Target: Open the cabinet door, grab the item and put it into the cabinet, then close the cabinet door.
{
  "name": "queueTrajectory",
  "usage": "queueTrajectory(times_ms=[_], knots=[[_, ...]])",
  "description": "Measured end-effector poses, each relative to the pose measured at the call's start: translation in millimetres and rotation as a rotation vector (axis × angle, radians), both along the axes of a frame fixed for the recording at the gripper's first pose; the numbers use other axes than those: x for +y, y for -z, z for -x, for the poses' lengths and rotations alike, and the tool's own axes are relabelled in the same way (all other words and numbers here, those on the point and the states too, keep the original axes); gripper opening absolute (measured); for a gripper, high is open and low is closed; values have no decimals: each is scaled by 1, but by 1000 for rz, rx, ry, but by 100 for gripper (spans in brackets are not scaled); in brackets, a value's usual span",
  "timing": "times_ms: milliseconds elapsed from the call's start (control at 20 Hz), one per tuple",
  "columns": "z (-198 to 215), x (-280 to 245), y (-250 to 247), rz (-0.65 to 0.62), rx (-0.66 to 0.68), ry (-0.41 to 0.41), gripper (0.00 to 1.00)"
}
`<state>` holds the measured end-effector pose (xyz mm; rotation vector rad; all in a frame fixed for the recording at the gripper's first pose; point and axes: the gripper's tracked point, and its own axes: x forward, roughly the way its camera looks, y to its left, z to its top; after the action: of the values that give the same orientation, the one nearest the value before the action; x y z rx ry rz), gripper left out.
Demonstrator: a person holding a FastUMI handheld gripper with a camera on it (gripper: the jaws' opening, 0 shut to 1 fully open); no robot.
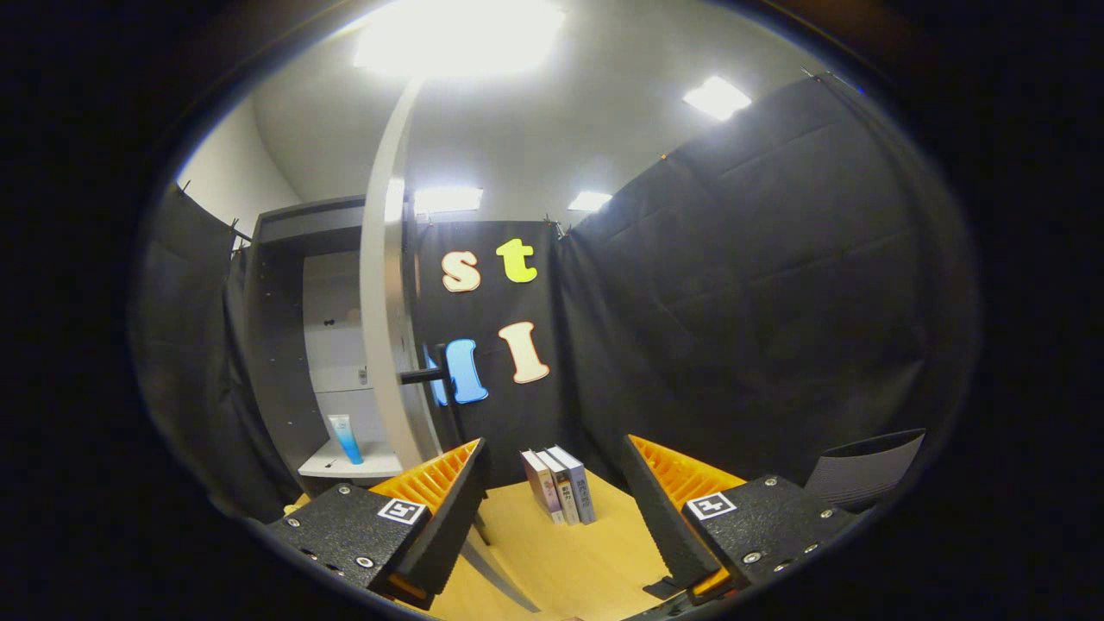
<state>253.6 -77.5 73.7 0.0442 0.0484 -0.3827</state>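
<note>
The cabinet (285, 345) stands to the left, and its white door (384, 345) hangs open edge-on toward me, with a dark handle (427, 374) sticking out to the right. Inside, a blue and white tube (345, 438) stands upright on the white shelf (354, 467). My gripper (556, 483) is open with nothing between its fingers. Its left finger (448, 492) sits just right of the door's lower edge. Three books (561, 485) stand upright on the wooden table (552, 561), just beyond the gap between the fingers.
Black cloth walls close in the booth behind and to the right. A dark ribbed object (867, 470) lies at the far right beyond the right finger. Bare tabletop runs from the fingers to the books.
</note>
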Motion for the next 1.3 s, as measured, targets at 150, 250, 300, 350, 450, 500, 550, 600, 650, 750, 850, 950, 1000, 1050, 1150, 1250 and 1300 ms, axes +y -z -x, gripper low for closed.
queueTrajectory(times_ms=[150, 250, 300, 350, 450, 500, 550, 600, 650, 750, 850, 950, 1000, 1050, 1150, 1250, 1300], knots=[[-22, -14, 1, 20, 11, 27, 94], [-35, -19, 0, 39, 21, 41, 94], [-40, -20, 0, 52, 28, 46, 94], [-45, -19, 1, 61, 38, 47, 94], [-52, -9, 5, 69, 65, 25, 94], [-52, -12, 3, 97, 70, 37, 94], [-51, -11, -1, 125, 66, 46, 91], [-52, -9, 0, 130, 70, 51, 91], [-51, -5, 1, 126, 72, 52, 91], [-50, -1, 4, 104, 72, 53, 91], [-48, 4, 3, 110, 70, 54, 91], [-46, 13, 3, 110, 69, 46, 91], [-46, 18, 3, 106, 68, 40, 91], [-45, 22, 3, 104, 67, 32, 91], [-45, 32, 3, 108, 66, 18, 91], [-43, 41, 4, 109, 65, 4, 91], [-43, 46, 4, 107, 63, -6, 91]])
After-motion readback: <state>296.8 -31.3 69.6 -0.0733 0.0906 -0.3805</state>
